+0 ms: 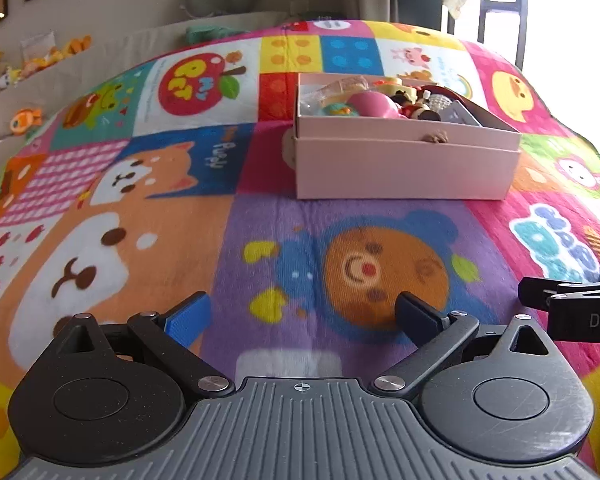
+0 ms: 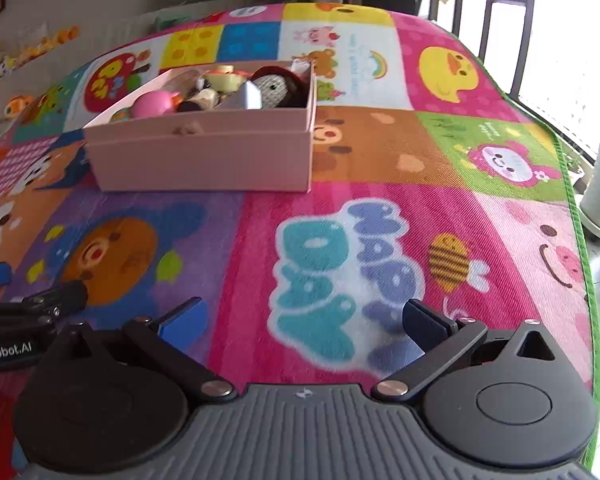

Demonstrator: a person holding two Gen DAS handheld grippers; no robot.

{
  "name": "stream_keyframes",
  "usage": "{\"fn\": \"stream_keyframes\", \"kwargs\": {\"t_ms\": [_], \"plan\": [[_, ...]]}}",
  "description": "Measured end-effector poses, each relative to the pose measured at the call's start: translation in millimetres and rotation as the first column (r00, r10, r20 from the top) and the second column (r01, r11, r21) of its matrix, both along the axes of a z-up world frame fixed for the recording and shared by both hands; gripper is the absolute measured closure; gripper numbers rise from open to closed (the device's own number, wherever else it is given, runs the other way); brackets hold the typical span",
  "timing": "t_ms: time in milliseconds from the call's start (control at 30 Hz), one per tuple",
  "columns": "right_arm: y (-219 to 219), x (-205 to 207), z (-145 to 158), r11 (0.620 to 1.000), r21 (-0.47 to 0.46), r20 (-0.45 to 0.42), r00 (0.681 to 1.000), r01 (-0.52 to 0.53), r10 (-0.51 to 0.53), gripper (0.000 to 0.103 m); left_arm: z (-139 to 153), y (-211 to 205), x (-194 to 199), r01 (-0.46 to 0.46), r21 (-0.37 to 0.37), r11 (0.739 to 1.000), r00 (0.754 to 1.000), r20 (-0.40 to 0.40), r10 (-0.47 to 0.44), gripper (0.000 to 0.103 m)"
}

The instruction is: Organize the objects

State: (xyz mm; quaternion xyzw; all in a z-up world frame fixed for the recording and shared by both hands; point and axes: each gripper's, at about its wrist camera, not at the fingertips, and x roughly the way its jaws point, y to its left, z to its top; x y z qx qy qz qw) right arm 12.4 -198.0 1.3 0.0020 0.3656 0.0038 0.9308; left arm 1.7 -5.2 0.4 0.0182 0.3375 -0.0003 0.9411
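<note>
both tools, left tool (image 1: 303, 311) and right tool (image 2: 303, 315), are spread wide and hold nothing. the box (image 1: 404, 168) sits near the mat's (image 1: 260, 240) far edge, piled full; a careless push may spill toys (image 1: 374, 102).

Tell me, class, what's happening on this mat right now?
Nobody is holding anything at this moment. The left tool and right tool both hover open over the colourful cartoon patchwork mat. Ahead sits the pink cardboard box, already filled with small toys, including a round pink one.
</note>
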Motion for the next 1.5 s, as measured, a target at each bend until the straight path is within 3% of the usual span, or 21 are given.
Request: {"fn": "stream_keyframes", "kwargs": {"t_ms": [233,300,400,500,1500], "plan": [[14.5,4.2,-3.5,0.995,-0.104,0.081,0.996,-0.011,0.019,0.000,-1.2,-4.1,16.7,-0.008,-0.012,1.000,1.000,-0.002,0.008,0.001],[11.6,7.5,-3.4,0.996,-0.083,0.075,0.997,-0.019,0.025,0.000,-1.4,-5.1,17.6,-0.009,-0.009,1.000,1.000,-0.002,0.009,0.001],[-4.9,13.7,-4.3,0.999,0.022,0.057,0.998,-0.027,0.026,0.000,-1.1,-6.1,17.7,-0.009,-0.009,1.000,1.000,-0.002,0.009,0.001],[0.7,13.2,-5.1,1.000,-0.009,0.056,0.998,-0.025,0.026,0.000,-0.9,-6.0,17.8,-0.009,-0.012,1.000,1.000,-0.002,0.009,0.001],[3.4,11.1,-5.5,0.999,-0.001,0.056,0.998,-0.035,0.035,0.000,-1.1,-5.3,17.7,-0.009,-0.011,1.000,1.000,-0.002,0.009,0.001]]}}
